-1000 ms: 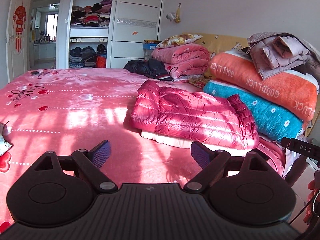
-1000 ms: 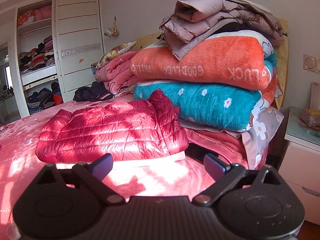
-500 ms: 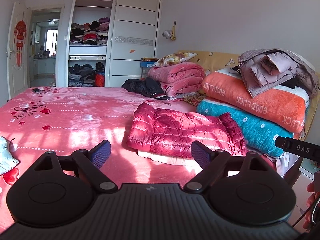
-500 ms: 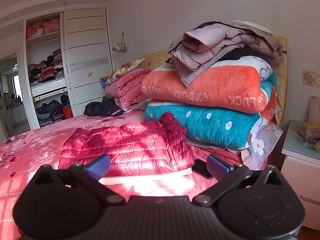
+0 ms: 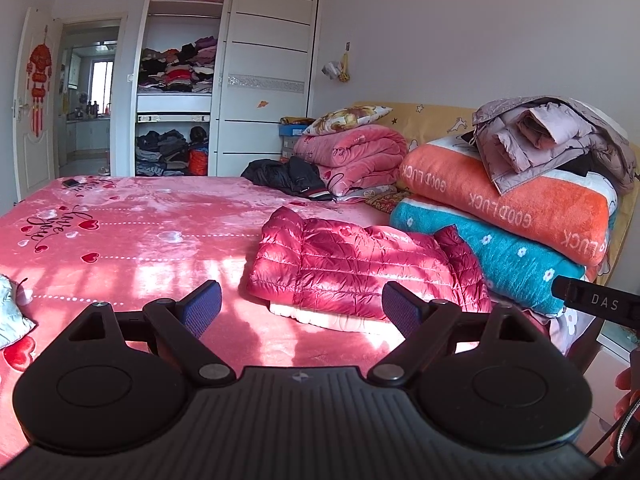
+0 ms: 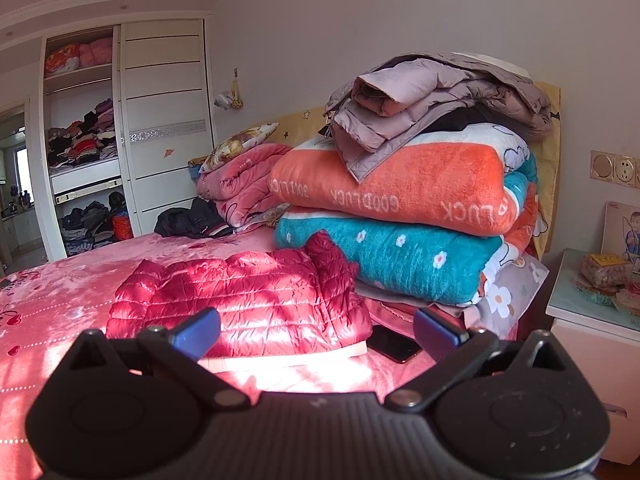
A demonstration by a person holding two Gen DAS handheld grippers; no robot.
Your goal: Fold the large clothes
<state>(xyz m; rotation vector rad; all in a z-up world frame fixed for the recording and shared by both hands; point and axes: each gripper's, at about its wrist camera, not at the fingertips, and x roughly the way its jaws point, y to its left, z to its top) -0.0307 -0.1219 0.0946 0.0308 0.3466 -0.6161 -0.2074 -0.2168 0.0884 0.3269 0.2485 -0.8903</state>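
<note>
A red quilted down jacket (image 5: pixel 360 268) lies folded on the pink bedspread (image 5: pixel 132 232), on top of a pale folded garment (image 5: pixel 320 316). It also shows in the right wrist view (image 6: pixel 244 304). My left gripper (image 5: pixel 302 308) is open and empty, held back from the jacket's near edge. My right gripper (image 6: pixel 316 330) is open and empty, also short of the jacket. Neither touches the jacket.
Folded orange and teal blankets (image 5: pixel 508 224) with a mauve coat (image 5: pixel 548 136) on top are stacked right of the jacket. A pink quilt (image 5: pixel 352 156) and black clothes (image 5: pixel 288 176) lie further back. A phone (image 6: pixel 394 344) lies by the jacket. A nightstand (image 6: pixel 592 320) stands right; an open wardrobe (image 5: pixel 176 80) behind.
Both grippers have drawn back and risen away from the folded jacket, which now looks smaller and farther off. Both stay open. The jacket has not moved.
</note>
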